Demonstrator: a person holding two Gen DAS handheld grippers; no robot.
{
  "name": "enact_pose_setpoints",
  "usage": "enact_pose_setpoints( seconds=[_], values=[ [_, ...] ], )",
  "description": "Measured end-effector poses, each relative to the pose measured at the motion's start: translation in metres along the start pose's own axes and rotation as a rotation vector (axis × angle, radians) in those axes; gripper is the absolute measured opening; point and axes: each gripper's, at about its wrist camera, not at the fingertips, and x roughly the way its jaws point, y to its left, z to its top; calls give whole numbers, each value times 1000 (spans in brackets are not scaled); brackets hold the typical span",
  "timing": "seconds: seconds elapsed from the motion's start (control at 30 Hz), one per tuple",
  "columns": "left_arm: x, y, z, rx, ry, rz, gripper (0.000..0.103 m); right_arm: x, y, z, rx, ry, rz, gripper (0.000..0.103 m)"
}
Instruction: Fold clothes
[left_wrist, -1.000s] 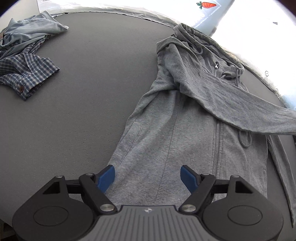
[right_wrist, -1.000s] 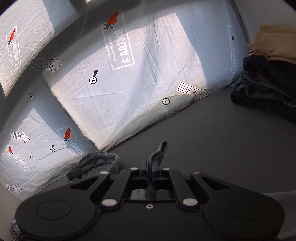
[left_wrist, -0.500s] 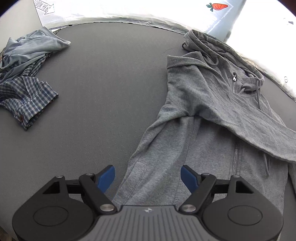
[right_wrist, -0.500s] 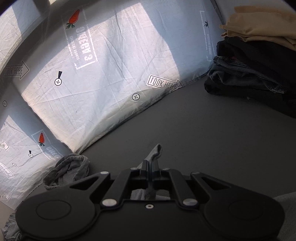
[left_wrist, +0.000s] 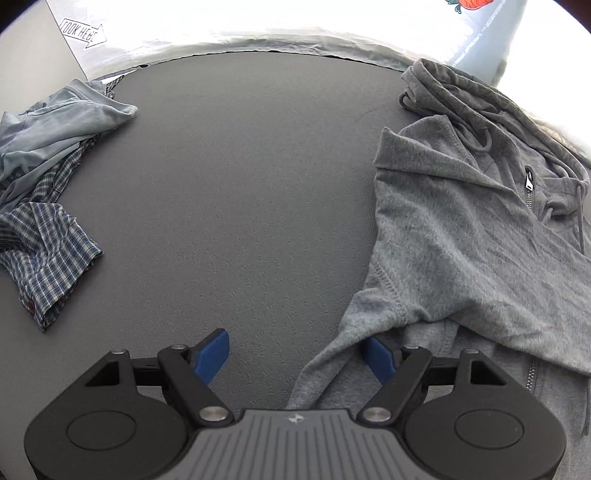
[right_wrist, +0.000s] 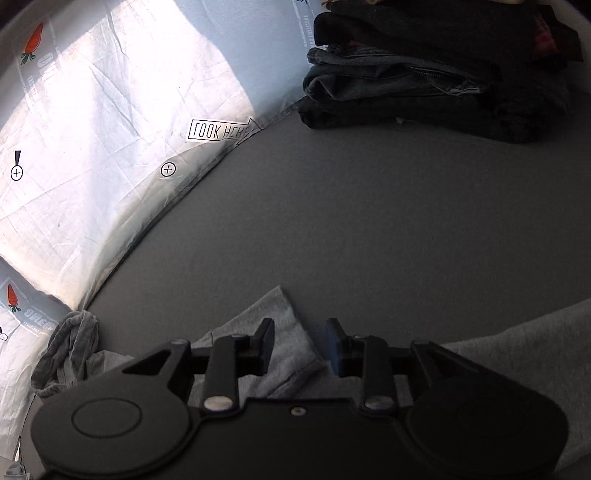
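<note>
On the dark grey tabletop (left_wrist: 258, 192): my work surface, bare across its middle.
Grey zip-front hooded sweatshirt (left_wrist: 461, 240): lay flat at the right of the left wrist view, one sleeve folded across the chest, hood toward the far table edge.
Left gripper (left_wrist: 295, 354): I held it wide open over the sweatshirt's side edge; cloth lay between the blue pads but neither pressed on it.
Right gripper (right_wrist: 301, 347): my jaws had just been opening; the grey sleeve cuff (right_wrist: 280, 332) lay beneath and between them, no longer pinched.
Hood bunch (right_wrist: 70, 343): crumpled at the table's edge, close to the white printed sheet (right_wrist: 92, 147).
Risk, sleeve: judged likely to slip back off the chest if a pad snagged the cuff as I withdrew.
Risk, side edge: my left pads might have closed on one layer only, dragging the top cloth and wrinkling the fold.
Risk, hood: could have slid over the edge if the body were tugged.
Bystanders: blue checked shirt and pale blue garment heap (left_wrist: 40, 206) well apart at left; stack of dark folded clothes (right_wrist: 443, 74) well apart at far right.
</note>
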Motion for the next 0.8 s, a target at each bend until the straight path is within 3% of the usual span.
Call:
enact_pose_setpoints(
  seconds=[0.3,0.4,0.47,0.53,0.57,0.6,0.67,0.8],
  values=[
    [3,19,4,-46,-21,61,84,1,-7,-16,109,19,48,43],
    [-2,22,6,-51,-3,31,84,1,-3,-17,82,19,42,43],
    [-10,21,7,-8,-23,2,84,3,1,-16,58,20,31,42],
    [-19,23,9,0,-41,-37,84,5,3,-16,38,31,29,31],
    [-24,27,10,-27,-48,-72,83,6,2,-17,40,35,31,22],
    [-28,32,12,-56,-56,-108,83,8,1,-17,45,39,33,19],
    [-37,41,16,-113,-71,-179,83,9,-1,-16,57,39,38,18],
    [-49,50,28,-173,-127,-248,76,13,1,-13,28,45,26,18]
  ],
)
